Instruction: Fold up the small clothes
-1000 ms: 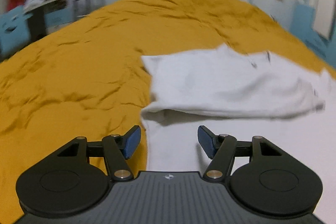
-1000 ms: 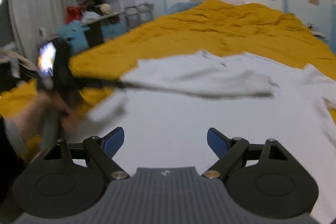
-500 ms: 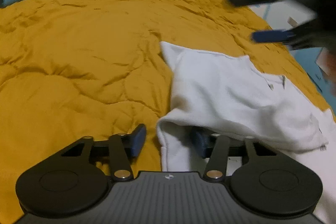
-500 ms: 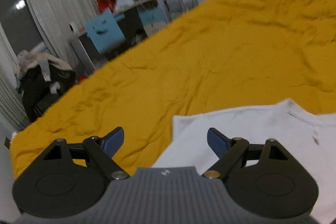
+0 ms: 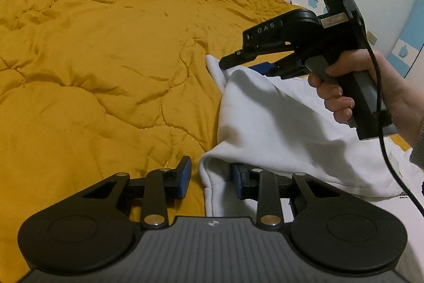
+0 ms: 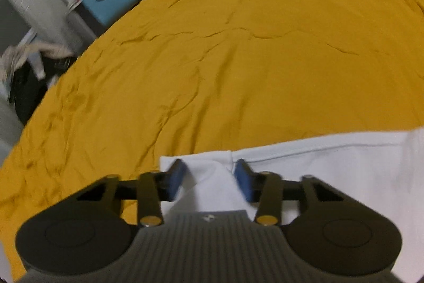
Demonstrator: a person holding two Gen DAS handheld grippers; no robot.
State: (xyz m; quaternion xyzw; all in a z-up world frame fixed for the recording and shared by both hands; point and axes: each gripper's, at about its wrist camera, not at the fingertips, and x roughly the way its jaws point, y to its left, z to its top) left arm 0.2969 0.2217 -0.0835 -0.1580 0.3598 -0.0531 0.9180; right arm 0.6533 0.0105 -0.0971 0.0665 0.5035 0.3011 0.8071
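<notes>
A white garment [image 5: 267,113] lies on a yellow quilt [image 5: 100,65] that covers the bed; in the left wrist view it fills the lower right, from about 3 o'clock round to 6 o'clock, with its folded edge running up toward the centre. The left gripper [image 5: 210,181] sits at 6 o'clock with its jaws partly apart and just now closing: the folded near corner of the garment is between the blue pads, the right pad tucked under the fold, the left pad [image 5: 184,178] over the quilt just beside the cloth and not visibly pressing it. At 2 o'clock in the same view a hand [image 5: 352,86] holds the right gripper [image 5: 246,65], its tips at the far corner of the fold. In the right wrist view the right gripper [image 6: 209,178] is partly apart too, jaws just closing, a raised ridge of white cloth between the pads; whether they pinch it I cannot tell
</notes>
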